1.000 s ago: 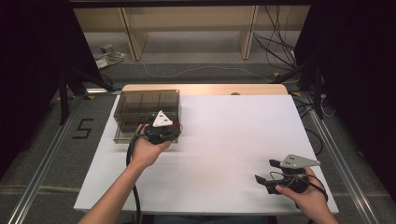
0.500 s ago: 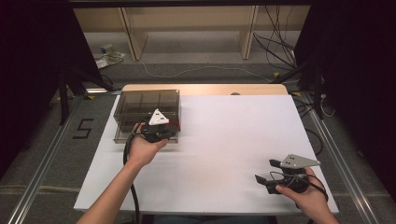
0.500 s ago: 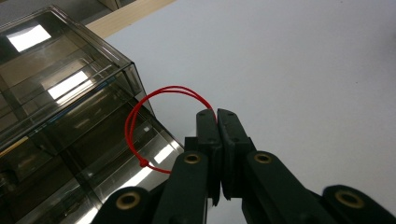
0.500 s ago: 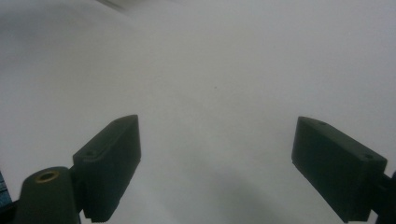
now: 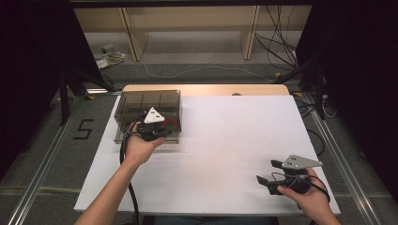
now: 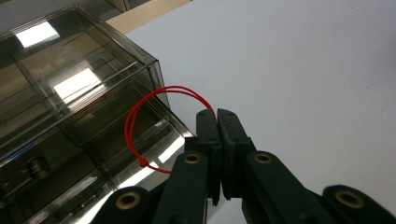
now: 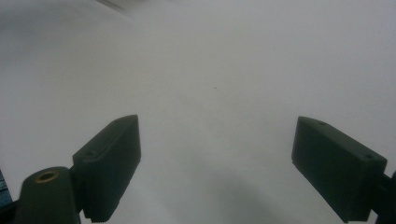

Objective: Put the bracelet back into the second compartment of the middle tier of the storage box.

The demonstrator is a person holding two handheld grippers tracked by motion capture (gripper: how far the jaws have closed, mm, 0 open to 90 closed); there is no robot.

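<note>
Two claws on the white worktop (image 5: 225, 140), left claw (image 6: 216, 112) clamped on a red string loop (image 6: 140, 116) at the near right corner of the smoky clear box (image 5: 141, 101), barely moved from a second ago, right claw (image 5: 272, 173) gaping, unmoved near the worktop's front right edge.

The cord (image 6: 140, 122) is red, the box (image 6: 70, 93) smoky brown and clear, the table (image 5: 244, 136) white, the grippers' jaws black.
</note>
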